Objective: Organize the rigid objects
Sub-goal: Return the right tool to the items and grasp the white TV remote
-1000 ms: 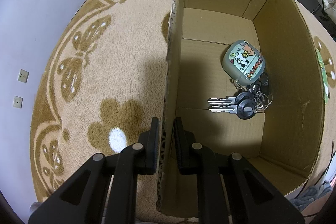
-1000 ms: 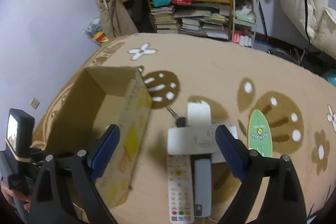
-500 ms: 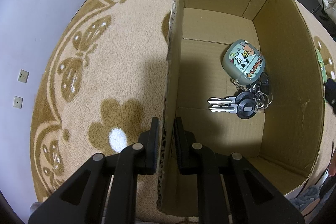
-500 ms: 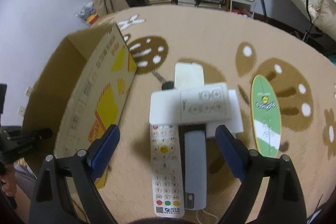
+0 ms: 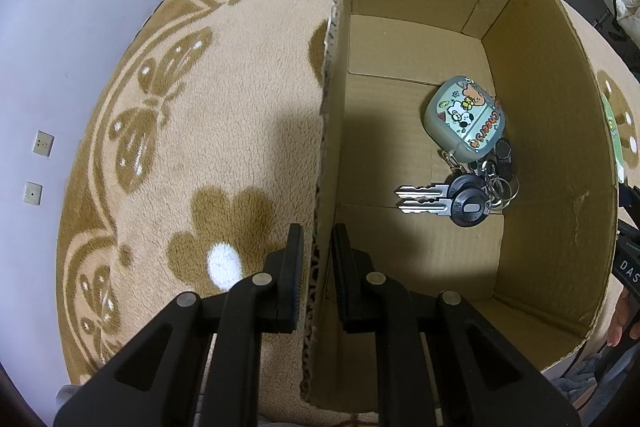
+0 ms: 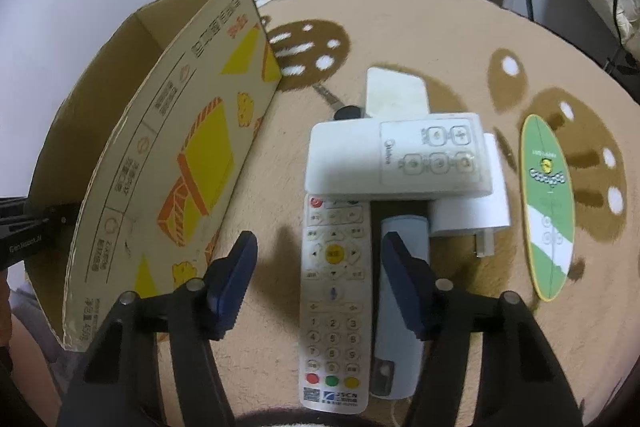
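Gripping the near wall of the cardboard box [image 5: 552,131], left gripper [image 5: 316,239] has one finger outside and one inside the board. Box contents: cartoon-printed case [image 5: 464,119], bunch of keys [image 5: 452,197]. Right gripper [image 6: 316,267] spread wide over the long TV remote [image 6: 334,291]; white remote [image 6: 400,159] lies crosswise on it; green oval card [image 6: 548,203] nearby on carpet.

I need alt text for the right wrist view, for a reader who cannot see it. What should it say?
The open right gripper hangs over a white TV remote lying on a beige patterned rug. A white air-conditioner remote lies across its top end, a pale blue remote lies alongside, and a cardboard box stands to the left.
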Demonstrator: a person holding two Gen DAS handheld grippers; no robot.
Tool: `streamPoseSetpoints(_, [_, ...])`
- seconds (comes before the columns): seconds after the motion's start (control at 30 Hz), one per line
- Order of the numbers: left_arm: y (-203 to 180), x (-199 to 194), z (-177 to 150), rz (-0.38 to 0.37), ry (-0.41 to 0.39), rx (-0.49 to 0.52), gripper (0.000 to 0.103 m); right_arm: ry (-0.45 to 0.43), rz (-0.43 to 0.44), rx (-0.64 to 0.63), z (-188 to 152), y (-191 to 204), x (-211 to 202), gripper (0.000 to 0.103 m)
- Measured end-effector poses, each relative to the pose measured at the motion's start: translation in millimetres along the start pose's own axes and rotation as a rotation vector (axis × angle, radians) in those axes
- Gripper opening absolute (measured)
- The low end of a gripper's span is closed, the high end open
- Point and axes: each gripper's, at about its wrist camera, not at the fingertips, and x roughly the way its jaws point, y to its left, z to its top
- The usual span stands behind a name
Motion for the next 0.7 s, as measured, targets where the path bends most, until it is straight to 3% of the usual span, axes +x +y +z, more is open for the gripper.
streamPoseSetpoints(0.5, [0,0,0,-0.001,0.002,-0.001,0.015,0.026,-0.043,-0.02,-4,7,18,0.068])
streamPoseSetpoints(0.7, [0,1,0,-0.001,0.002,-0.001,0.015,0.029,-0.114,-0.073,-6,19,24,0.068])
